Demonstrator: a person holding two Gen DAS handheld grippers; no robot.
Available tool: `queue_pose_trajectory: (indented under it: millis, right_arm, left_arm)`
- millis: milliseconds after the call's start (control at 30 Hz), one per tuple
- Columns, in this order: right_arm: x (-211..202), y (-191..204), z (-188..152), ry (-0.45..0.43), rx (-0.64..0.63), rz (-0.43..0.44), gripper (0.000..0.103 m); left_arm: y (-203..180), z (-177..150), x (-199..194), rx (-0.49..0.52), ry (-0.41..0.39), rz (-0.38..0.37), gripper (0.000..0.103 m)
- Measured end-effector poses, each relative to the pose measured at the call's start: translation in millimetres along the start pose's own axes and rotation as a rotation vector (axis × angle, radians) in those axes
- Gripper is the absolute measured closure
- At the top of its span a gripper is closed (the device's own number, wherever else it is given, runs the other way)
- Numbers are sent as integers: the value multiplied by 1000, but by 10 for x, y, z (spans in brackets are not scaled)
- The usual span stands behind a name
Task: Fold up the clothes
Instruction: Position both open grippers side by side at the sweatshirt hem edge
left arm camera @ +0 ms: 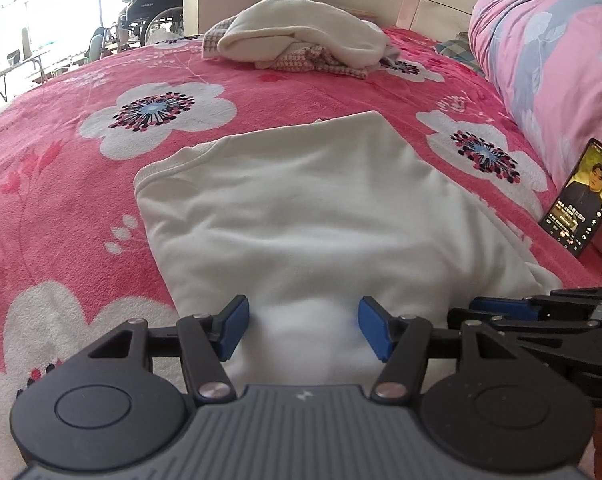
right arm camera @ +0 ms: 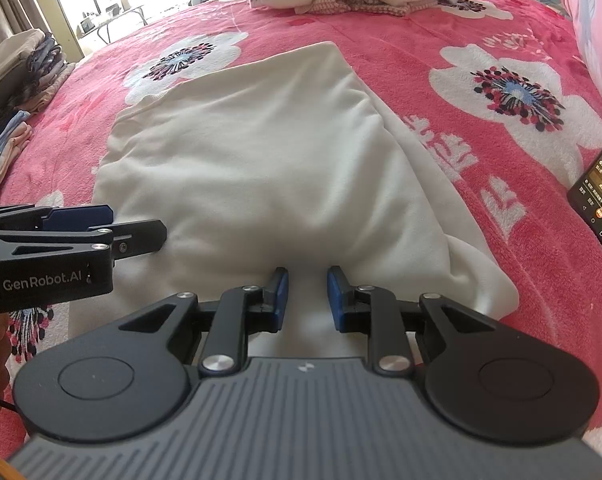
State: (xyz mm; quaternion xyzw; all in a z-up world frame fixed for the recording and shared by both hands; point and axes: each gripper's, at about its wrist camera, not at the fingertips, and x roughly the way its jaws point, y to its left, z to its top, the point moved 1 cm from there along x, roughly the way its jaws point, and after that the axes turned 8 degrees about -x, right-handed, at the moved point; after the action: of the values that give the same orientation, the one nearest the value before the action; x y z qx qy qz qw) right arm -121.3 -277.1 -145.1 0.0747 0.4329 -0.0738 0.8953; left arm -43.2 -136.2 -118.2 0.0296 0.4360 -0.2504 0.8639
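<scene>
A cream cotton sweatshirt (left arm camera: 301,208), already partly folded with its sides turned in, is seen lying flat in the middle of a bed covered by a pink fleece blanket with white flowers (left arm camera: 61,184). Both tools are positioned at the garment's near edge, probably so the hem can be lifted and carried toward the collar for the next fold. The left gripper (left arm camera: 303,328) is held with jaws well apart over the white fabric; nothing is clamped. The right gripper (right arm camera: 308,298) is held just beside it, jaws nearly together with a narrow gap; cloth lies under them, but whether a pinch of fabric is gripped cannot be told. A heap of unfolded cream and checked clothes (left arm camera: 301,36) is left at the far end of the bed, presumably next in line. A lit smartphone (left arm camera: 579,200) is propped against the pink floral quilt roll (left arm camera: 549,60), well clear of the fold area.
</scene>
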Motion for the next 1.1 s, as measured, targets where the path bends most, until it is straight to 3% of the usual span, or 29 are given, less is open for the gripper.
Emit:
queue_pose_trajectory:
  millis: [1100]
  right_arm:
    - [-8,24,-8,-3,-1,-11,82]
  left_arm:
    - [8,-7,-12,-2,13,0,39]
